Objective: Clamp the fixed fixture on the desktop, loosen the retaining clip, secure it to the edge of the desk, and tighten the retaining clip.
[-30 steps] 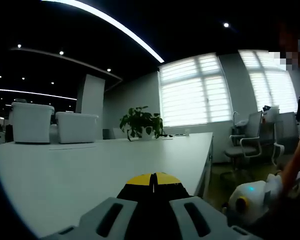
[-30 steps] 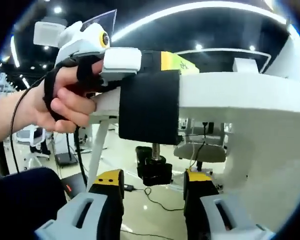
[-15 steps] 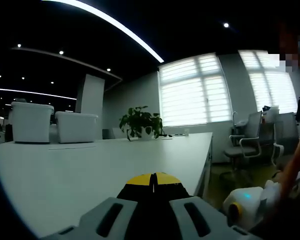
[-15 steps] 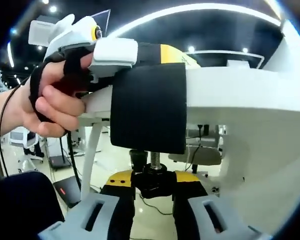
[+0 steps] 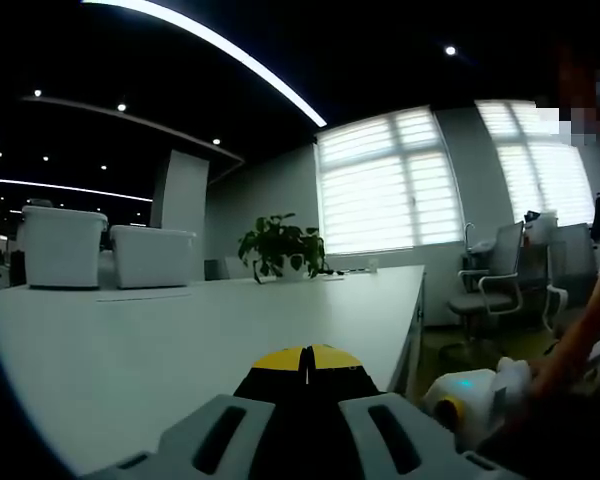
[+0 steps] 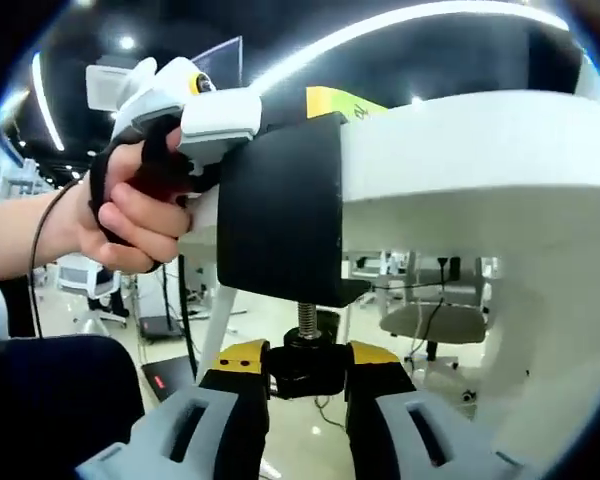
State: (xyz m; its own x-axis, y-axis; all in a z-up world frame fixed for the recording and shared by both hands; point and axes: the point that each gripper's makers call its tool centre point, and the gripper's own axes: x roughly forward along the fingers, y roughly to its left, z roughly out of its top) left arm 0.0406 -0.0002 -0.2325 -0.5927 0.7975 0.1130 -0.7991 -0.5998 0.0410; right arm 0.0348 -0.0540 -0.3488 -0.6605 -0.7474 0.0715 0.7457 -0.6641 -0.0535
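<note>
- In the right gripper view, the right gripper (image 6: 307,372) has its yellow-tipped jaws closed on the black screw knob (image 6: 307,362) hanging beneath the clamp; the knob sits squarely between the tips, directly ahead of the tongs.
- Just above the knob, the threaded screw (image 6: 306,318) runs straight up into the black clamp fixture (image 6: 280,215). Its long axis is upright, square to the desk's underside, so tightening looks to be a matter of rolling the right wrist about that line.
- The fixture wraps the edge of the white desk (image 6: 460,140), its black body facing the camera and hanging below the tabletop.
- At the fixture's upper part, the left gripper (image 6: 220,118) comes in from the left, held in a person's hand (image 6: 135,215), and appears to steady the fixture from the top.
- In the left gripper view, the left gripper (image 5: 304,362) shows its yellow tips pressed together on something black, most likely the fixture's top, though the grasp itself is hidden.
- Beyond stretches the bare tabletop, then a potted plant (image 5: 280,245) near the far end.
</note>
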